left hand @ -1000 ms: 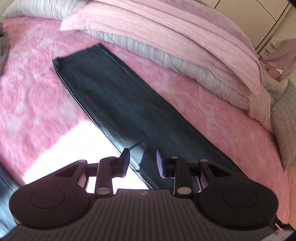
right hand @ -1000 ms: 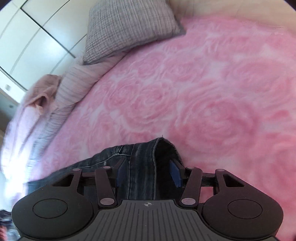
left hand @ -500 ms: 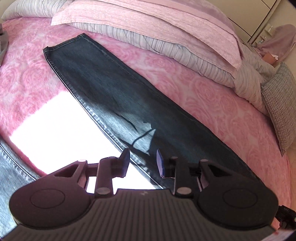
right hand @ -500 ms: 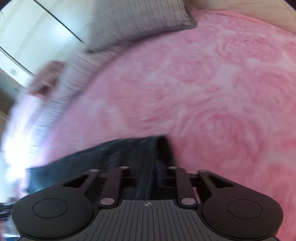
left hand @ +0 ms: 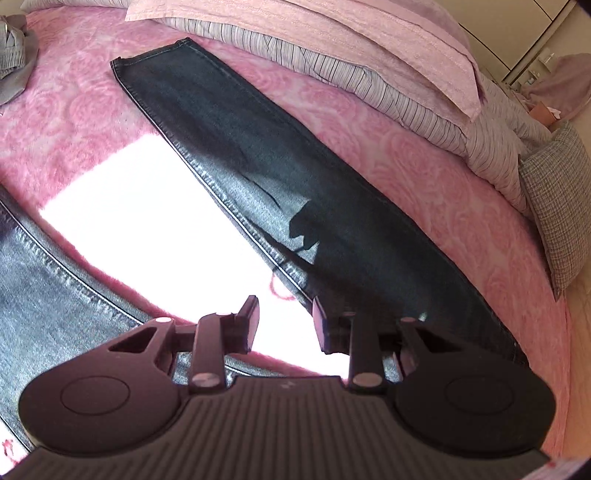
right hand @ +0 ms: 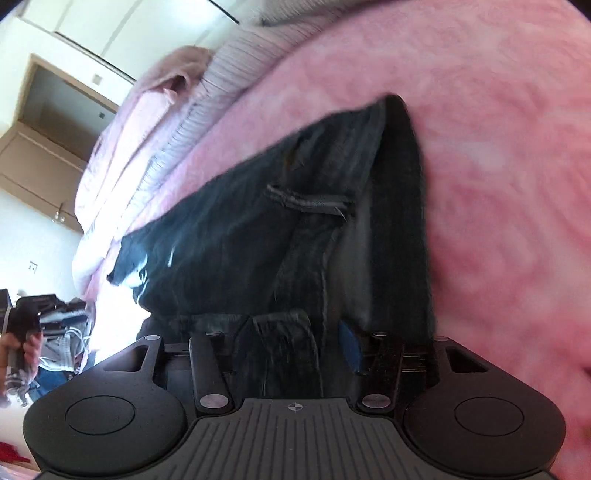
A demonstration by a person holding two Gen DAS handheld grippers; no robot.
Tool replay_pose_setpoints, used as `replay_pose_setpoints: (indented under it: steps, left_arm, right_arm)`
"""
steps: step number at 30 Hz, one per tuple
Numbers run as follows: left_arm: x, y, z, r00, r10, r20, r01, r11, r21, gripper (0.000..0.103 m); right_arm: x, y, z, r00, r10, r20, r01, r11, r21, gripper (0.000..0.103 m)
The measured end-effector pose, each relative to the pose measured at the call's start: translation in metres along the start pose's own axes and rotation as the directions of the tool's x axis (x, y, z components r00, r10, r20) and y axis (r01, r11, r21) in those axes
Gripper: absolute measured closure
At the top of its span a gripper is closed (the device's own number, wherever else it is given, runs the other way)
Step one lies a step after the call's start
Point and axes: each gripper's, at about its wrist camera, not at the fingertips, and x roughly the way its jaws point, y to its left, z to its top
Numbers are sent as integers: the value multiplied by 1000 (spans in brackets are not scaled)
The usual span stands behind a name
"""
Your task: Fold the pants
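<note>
Item: dark blue denim pants [left hand: 303,206], laid out on a bed covered by a pink fleece blanket with a rose pattern [left hand: 424,162]. In the left wrist view one leg runs straight and flat from its hem at upper left down toward lower right; the second leg [left hand: 48,306] lies apart from it at lower left, with a bright sunlit patch of blanket between the two. In the right wrist view the waist end [right hand: 332,206] shows bunched and raised, with a belt loop on it; that picture is blurred.

Left gripper [left hand: 285,321]: black, two-fingered, jaws at a narrow gap with nothing between them, hanging over the sunlit patch just beside the inner seam of the straight leg. Its shadow falls on that leg.

Right gripper [right hand: 295,343]: black with blue pads [right hand: 349,345], jaws have just been opening and now stand at a medium gap. A fold of waist denim lies between them; the right pad stands clear of the cloth, and contact on the other side cannot be told.

Surroundings: a striped grey-white duvet [left hand: 369,81] with a pale pink quilted cover [left hand: 332,33] heaped along the far edge of the bed; a grey checked pillow [left hand: 554,206] at right; a grey bundle of cloth [left hand: 14,55] at upper left.
</note>
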Motion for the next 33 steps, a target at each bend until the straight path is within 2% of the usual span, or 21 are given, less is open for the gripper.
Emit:
replay_pose_setpoints:
  steps: [2,3,4,6,8,10,12,14,17,19,21,22,23,24,26,28,29,30,32,33]
  left_arm:
    - [2,1,-5,1000,1,-11,-1,1000,-1,77]
    - [3,2,-8,1000,3,-17,-3,1000,-4,77]
    - [3,4,-9,1000,3,-23,-3,1000,-9,77]
    - [2,6,-12,1000,4,-29,-4,1000,-20,77]
    - [0,6,-12,1000,7,-29,-8,1000,-19,77]
    - [-5,7,-11,1000,13,-22,-14,1000,-8,77]
    - [-8,8,-9,1000,21,-9,-21,1000,5,77]
    - [-6,11,-9,999,37,-15,-36,999,9,77]
    - [-3,14,-13,997,58,-44,-58,998,11,77]
    - [-7,15,-15,997,63,-41,-61,997,40,77]
    - [-9,16,-18,996,82,-45,-79,995,59,77]
    - [-11,18,-19,995,84,-50,-82,995,56,77]
    - [-13,20,-21,995,80,-53,-77,996,48,77]
    - [-15,21,-23,996,75,-54,-73,996,46,77]
    - [-16,19,-28,995,79,-57,-75,995,66,77]
    - [-15,16,-35,993,90,-71,-83,991,101,77]
    - [-13,13,-40,992,96,-82,-86,989,117,77]
    - [-13,12,-43,991,96,-89,-83,988,133,77]
    - [-16,9,-50,991,102,-91,-85,981,172,77]
    - [-19,10,-53,990,106,-95,-86,977,197,77]
  right_arm:
    - [13,0,1,1000,9,9,-9,1000,-17,57]
    - [15,0,1,1000,10,17,-10,1000,-10,75]
    - [14,0,-3,1000,1,16,-1,1000,3,85]
    - [9,-2,-8,1000,14,26,-16,999,48,96]
    - [-5,7,-8,998,-6,59,2,998,61,97]
    - [-19,28,-1,993,-30,114,29,999,15,97]
    - [-19,36,-1,987,-98,124,98,995,0,102]
    - [5,23,-7,961,-275,35,275,962,8,103]
    - [3,9,-4,962,-272,29,265,952,151,103]
    - [-11,30,3,915,-397,65,392,916,82,97]
    - [-29,48,5,855,-507,111,507,862,31,70]
    - [-39,59,2,833,-532,153,536,844,13,67]
    - [-44,70,-4,825,-533,188,544,839,-9,65]
    - [-46,84,-11,832,-515,206,534,844,-45,65]
    - [-36,109,-27,868,-460,185,487,862,-142,65]
    - [-9,134,-48,893,-432,126,450,842,-299,65]
    - [5,141,-58,886,-453,96,454,811,-369,65]
    - [17,142,-70,866,-495,67,473,769,-431,65]
    - [27,130,-96,792,-610,32,535,668,-518,65]
    - [14,120,-105,806,-589,54,532,683,-501,61]
